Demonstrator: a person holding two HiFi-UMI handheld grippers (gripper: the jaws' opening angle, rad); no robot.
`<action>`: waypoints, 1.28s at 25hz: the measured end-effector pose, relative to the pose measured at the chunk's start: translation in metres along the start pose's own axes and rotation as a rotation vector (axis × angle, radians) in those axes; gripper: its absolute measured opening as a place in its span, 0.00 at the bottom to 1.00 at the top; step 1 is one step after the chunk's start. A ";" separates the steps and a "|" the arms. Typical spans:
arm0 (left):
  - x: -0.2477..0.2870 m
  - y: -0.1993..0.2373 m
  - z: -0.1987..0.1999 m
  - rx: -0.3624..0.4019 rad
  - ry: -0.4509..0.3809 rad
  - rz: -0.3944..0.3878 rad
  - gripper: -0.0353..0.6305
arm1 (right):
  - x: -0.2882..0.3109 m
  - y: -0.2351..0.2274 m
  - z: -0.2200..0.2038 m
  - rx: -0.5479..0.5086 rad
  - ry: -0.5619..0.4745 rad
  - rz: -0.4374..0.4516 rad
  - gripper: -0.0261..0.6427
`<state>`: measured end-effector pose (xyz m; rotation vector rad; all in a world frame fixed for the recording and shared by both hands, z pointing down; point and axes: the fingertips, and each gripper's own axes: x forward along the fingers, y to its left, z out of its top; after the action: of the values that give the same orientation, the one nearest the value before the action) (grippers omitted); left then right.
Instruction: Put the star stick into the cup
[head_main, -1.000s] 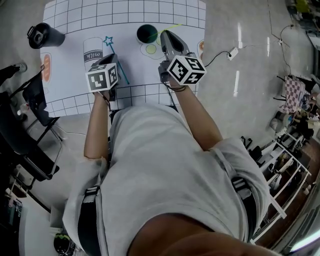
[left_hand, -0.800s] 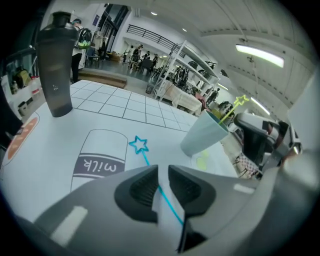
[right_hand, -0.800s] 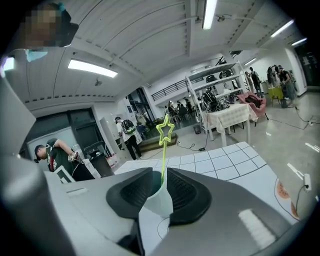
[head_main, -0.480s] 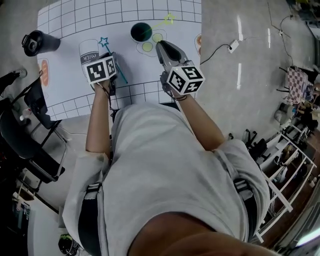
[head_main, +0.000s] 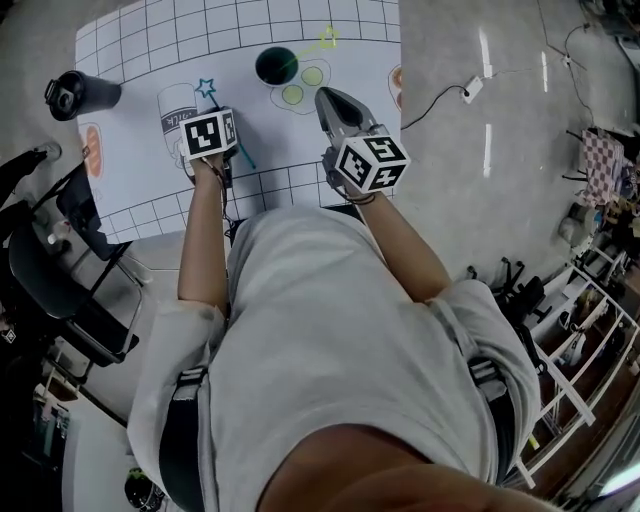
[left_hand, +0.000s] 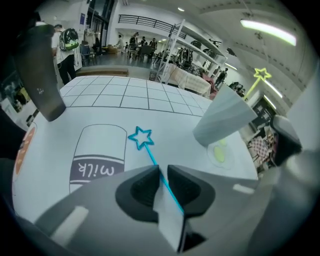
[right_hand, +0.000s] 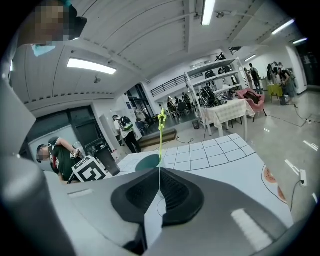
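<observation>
**Cup**: smooth-walled, looks plastic.
**Mat**, under the cup: white printed sheet, smooth, matt.
**Blue star stick**, left of the cup: thin translucent plastic.
**Yellow star stick**, just beside the cup: likewise.
**Left gripper**, **right gripper**: matt grey plastic shells, black ribbed pads.
**Floor**, right of the cup: polished, glossy.
**Shirt**: pale grey cloth.

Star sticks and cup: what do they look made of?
Blue stick: probably plastic; thin rod with an outline star, uniform bright colour.
Yellow stick: likely the same, in neon.
Cup: dark green, matte, no glare; plastic or paper, cannot tell.
</observation>
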<state>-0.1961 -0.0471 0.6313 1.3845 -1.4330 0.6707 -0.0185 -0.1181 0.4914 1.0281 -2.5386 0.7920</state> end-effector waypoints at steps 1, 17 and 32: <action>0.000 -0.001 0.001 -0.001 0.003 0.005 0.14 | 0.000 0.000 0.000 0.000 0.000 0.004 0.04; -0.019 0.011 0.010 -0.105 -0.164 0.029 0.06 | -0.001 0.009 -0.003 -0.010 0.007 0.067 0.04; -0.025 0.013 0.013 -0.073 -0.086 0.026 0.14 | -0.007 0.006 -0.006 0.004 0.013 0.053 0.04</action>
<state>-0.2160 -0.0456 0.6071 1.3543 -1.5309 0.5754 -0.0180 -0.1067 0.4911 0.9574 -2.5635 0.8159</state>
